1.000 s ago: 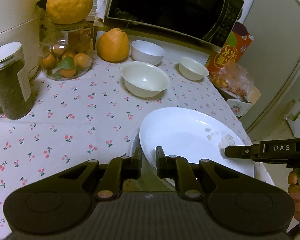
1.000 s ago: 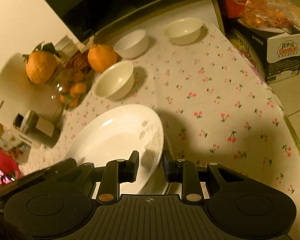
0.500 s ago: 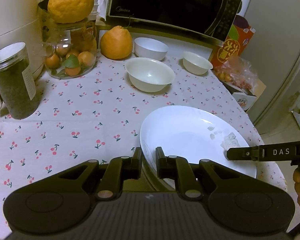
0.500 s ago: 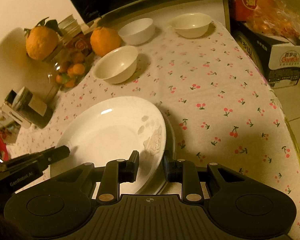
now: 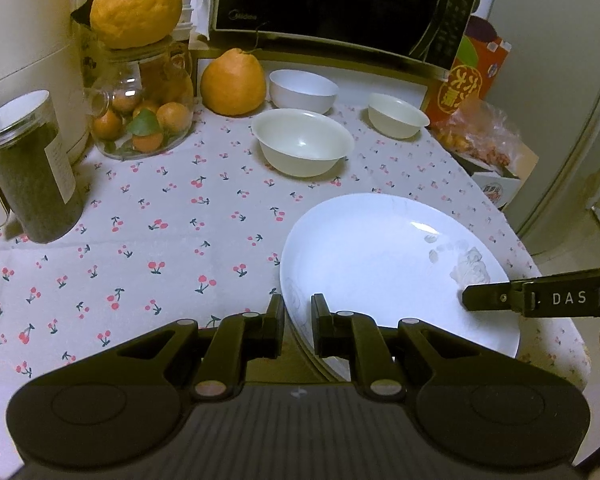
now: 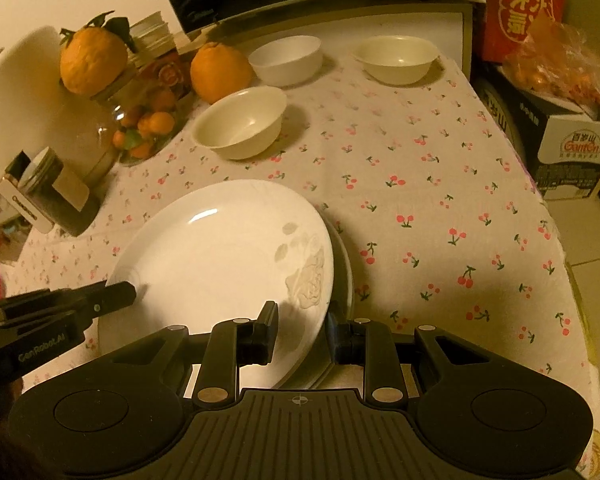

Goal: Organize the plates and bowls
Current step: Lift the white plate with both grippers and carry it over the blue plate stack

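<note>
White plate [image 5: 380, 268]: a large plate with a faint embossed flower near one rim, lying on top of a second plate [image 6: 346, 276] at the near right of the tabletop [image 5: 140, 240].
Left hand-held gripper [image 5: 298, 320]: its fingers were narrowly parted and astride the plate's near-left rim; whether the pads pressed the rim could not be told.
Right hand-held gripper [image 6: 302, 330]: its fingers were a little wider apart, straddling the near-right rims of both plates; firm contact could not be told.
Bowls: a large cream bowl [image 5: 303, 142] sat at mid-table, with a white bowl [image 5: 303, 90] behind it and a small cream bowl [image 5: 398, 115] far right.
Cloth: cherry-print, covering the tabletop.
Far left: a glass jar of oranges [image 5: 144, 120], a big citrus [image 5: 234, 84] and a dark canister [image 5: 30, 168].
</note>
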Motion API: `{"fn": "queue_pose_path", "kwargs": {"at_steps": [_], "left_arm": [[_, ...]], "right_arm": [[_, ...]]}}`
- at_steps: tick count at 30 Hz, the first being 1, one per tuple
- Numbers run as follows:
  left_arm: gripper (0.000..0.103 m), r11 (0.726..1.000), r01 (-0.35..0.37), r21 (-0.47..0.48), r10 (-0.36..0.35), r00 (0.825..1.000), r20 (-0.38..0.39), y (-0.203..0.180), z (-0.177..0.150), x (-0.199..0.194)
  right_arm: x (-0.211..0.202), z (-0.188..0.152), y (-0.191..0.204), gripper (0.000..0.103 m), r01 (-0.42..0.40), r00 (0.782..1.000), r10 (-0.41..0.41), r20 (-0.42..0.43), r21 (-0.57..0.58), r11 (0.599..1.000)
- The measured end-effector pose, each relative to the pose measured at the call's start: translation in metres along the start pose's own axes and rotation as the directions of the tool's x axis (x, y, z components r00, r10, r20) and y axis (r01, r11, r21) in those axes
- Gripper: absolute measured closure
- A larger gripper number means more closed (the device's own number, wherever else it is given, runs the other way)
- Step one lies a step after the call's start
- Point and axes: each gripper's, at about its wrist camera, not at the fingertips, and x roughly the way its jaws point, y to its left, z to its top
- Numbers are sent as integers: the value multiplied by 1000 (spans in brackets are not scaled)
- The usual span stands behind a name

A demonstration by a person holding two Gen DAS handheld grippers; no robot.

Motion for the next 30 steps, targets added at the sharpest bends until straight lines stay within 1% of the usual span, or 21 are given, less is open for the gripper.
{"fn": "queue_pose_path", "kwargs": {"at_steps": [4, 10, 13, 16, 17, 19, 21, 25, 27, 28, 29, 30], "left_arm": [[91, 1000, -14, 28, 14, 1000, -3, -2, 0, 0], [91, 994, -53, 99, 54, 999, -5, -11, -1, 0], [90, 991, -66, 119, 67, 998, -6, -13, -1, 0], [90, 990, -67, 127, 69, 998, -9, -13, -1, 0], [90, 990, -62, 128, 65, 998, -15, -14, -1, 1], [90, 990, -53, 130, 58, 998, -36, -14, -1, 3], [89, 987, -58, 148, 65, 997, -42, -17, -2, 4], [87, 988, -43, 147, 52, 997, -57, -17, 0, 5], [80, 991, -27, 129, 37, 996, -79, -16, 0, 6], [79, 992, -20, 121, 31, 995, -90, -15, 0, 7], [73, 994, -14, 111, 26, 994, -103, -15, 1, 9], [64, 995, -9, 100, 21, 993, -117, -14, 1, 10]], "right_arm": [[-1, 0, 5, 78, 22, 1000, -23, -3, -45, 999], [-4, 1, 9, 78, 33, 999, -34, -13, -77, 997], [-5, 1, 11, 78, 40, 999, -42, -16, -96, 995], [-6, 1, 13, 78, 51, 998, -54, -21, -120, 991], [-7, 1, 15, 76, 58, 998, -61, -22, -130, 990], [-8, 1, 17, 75, 88, 995, -93, -25, -156, 984], [-8, 1, 17, 75, 111, 993, -118, -27, -176, 978], [-7, 1, 13, 75, 95, 994, -104, -40, -179, 979], [-7, 2, 14, 75, 94, 994, -103, -46, -183, 979], [-7, 3, 13, 73, 91, 994, -102, -50, -181, 979], [-7, 4, 12, 66, 81, 994, -92, -54, -173, 982], [-8, 5, 11, 58, 74, 995, -84, -56, -162, 984]]}}
